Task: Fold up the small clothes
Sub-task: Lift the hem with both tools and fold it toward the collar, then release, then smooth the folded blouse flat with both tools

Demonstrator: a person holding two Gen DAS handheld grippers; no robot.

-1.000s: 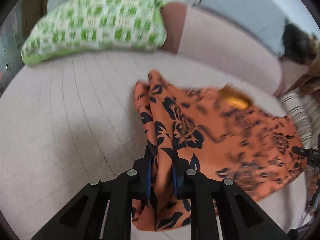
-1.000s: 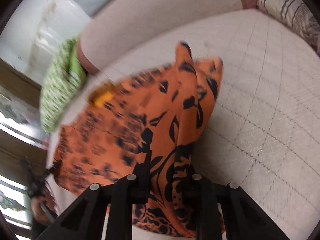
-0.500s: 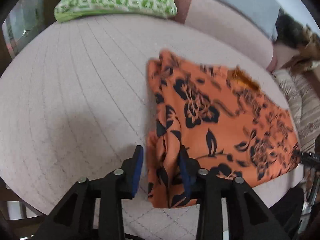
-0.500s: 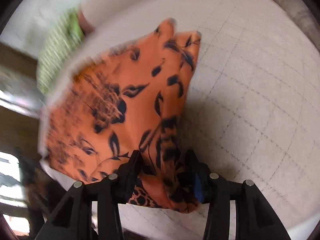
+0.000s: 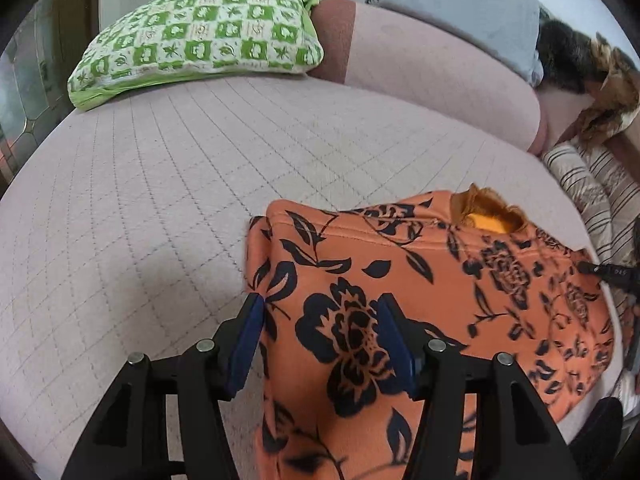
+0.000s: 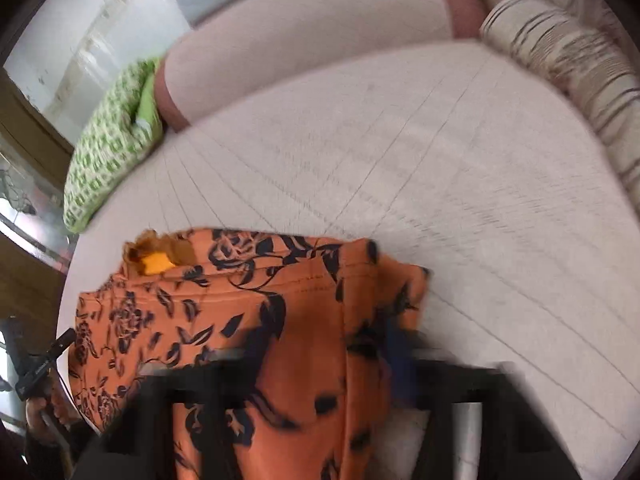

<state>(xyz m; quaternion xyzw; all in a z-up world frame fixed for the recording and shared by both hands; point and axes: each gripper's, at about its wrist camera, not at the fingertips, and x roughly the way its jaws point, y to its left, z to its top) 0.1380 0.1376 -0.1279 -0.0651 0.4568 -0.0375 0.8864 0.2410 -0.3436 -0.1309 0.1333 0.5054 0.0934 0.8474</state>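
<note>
An orange garment with a dark blue flower print (image 5: 420, 280) lies flat on the pale quilted sofa seat (image 5: 152, 200), its collar with a yellow label toward the backrest. My left gripper (image 5: 320, 328) is open, its blue pads either side of the garment's left part, not clamping it. In the right wrist view the same garment (image 6: 248, 304) lies spread below. My right gripper (image 6: 320, 352) is blurred by motion and its jaws stand wide apart over the garment's right edge.
A green and white checked cushion (image 5: 200, 36) lies at the seat's far left. The pink backrest (image 5: 432, 64) runs behind, with a grey cushion (image 5: 460, 0) on it. A striped cushion (image 6: 568, 64) lies at the seat's right end. Dark furry fabric (image 5: 580, 60) sits at the far right.
Both grippers held the garment up, lowered it onto the seat and opened. The garment now lies flat and both grippers have drawn back slightly.
</note>
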